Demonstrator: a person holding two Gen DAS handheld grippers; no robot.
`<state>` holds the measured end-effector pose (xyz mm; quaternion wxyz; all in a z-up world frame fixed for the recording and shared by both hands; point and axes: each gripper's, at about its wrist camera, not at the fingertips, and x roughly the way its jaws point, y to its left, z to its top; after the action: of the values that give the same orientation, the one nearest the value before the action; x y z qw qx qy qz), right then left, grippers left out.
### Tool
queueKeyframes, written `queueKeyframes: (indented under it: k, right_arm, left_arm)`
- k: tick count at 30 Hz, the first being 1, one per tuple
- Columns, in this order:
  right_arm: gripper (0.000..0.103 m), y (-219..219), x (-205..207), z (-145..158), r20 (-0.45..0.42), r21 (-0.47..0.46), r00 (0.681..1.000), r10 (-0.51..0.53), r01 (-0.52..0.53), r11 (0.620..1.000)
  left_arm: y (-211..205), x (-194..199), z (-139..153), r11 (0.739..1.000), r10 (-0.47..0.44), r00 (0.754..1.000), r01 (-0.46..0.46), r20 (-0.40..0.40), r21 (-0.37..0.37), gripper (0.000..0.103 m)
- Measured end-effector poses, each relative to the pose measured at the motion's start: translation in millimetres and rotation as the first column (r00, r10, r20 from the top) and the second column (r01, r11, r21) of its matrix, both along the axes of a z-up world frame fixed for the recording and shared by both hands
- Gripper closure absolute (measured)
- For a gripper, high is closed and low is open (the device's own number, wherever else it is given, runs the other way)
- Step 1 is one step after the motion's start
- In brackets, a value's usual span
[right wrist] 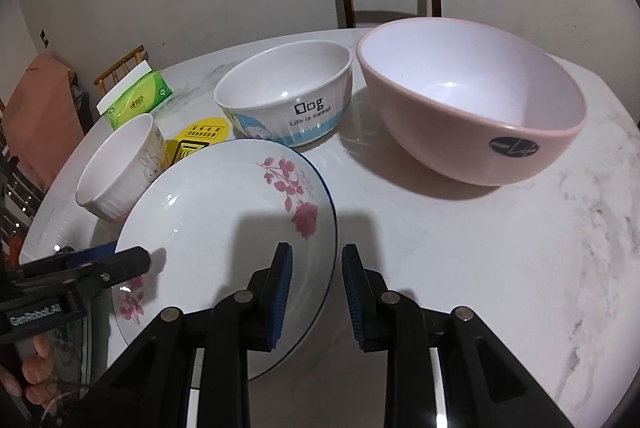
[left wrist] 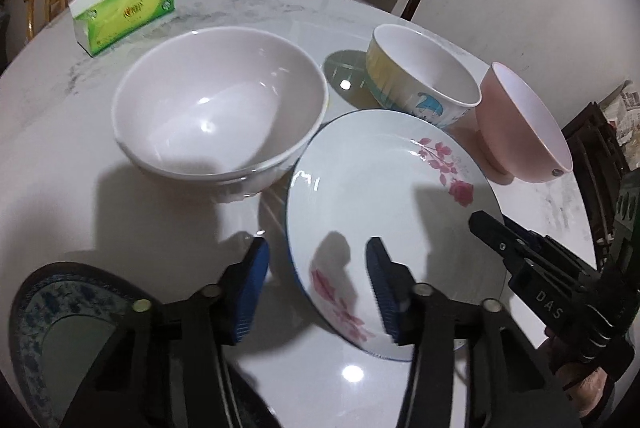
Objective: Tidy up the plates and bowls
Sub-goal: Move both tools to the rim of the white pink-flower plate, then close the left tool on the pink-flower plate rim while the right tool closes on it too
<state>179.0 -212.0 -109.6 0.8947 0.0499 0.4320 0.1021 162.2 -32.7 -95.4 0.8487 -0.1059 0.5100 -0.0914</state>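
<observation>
Both grippers straddle opposite edges of the flowered plate, jaws apart.

The left gripper (left wrist: 318, 292) has its blue pads spread wide, one outside the rim of the flowered plate (left wrist: 384, 212) and one over its inner face; whether a pad touches the plate cannot be told. The right gripper (right wrist: 316, 294) is likewise parted, its left pad above the plate's inside, its right pad just off the rim over the marble table (right wrist: 480, 268). The plate lies between the two tools. Beyond it stand a large white bowl (left wrist: 218, 104), a printed bowl marked "Dog" (right wrist: 286, 96) and a pink bowl (right wrist: 472, 100). A blue-patterned plate (left wrist: 56, 324) lies by the left gripper, a green tissue box (left wrist: 124, 14) at the far edge.
</observation>
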Motion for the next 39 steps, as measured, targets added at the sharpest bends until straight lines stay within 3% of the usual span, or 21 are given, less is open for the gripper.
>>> queueKeyframes:
  k: [7, 10, 16, 39]
  right_arm:
    - [0.077, -6, 7, -6, -0.025, 0.035, 1.0, 0.005, -0.004, 0.999]
    - [0.086, -5, 6, -6, -0.025, 0.04, 1.0, 0.011, -0.01, 0.999]
    - [0.086, -8, -2, -7, -0.023, 0.039, 0.999, -0.022, 0.023, 0.999]
    - [0.087, -23, -53, 5, -0.017, 0.03, 0.997, -0.081, 0.081, 0.996]
  left_arm:
    - [-2, 9, -6, 1.0, 0.0, 1.0, 0.0, -0.014, -0.017, 0.071]
    - [-3, 10, -8, 1.0, 0.013, 1.0, -0.013, -0.018, -0.016, 0.075]
    - [-6, 8, -7, 1.0, 0.004, 1.0, -0.004, -0.019, 0.017, 0.087]
    - [-20, -21, 2, 0.998, -0.065, 0.998, 0.064, 0.002, 0.006, 0.089]
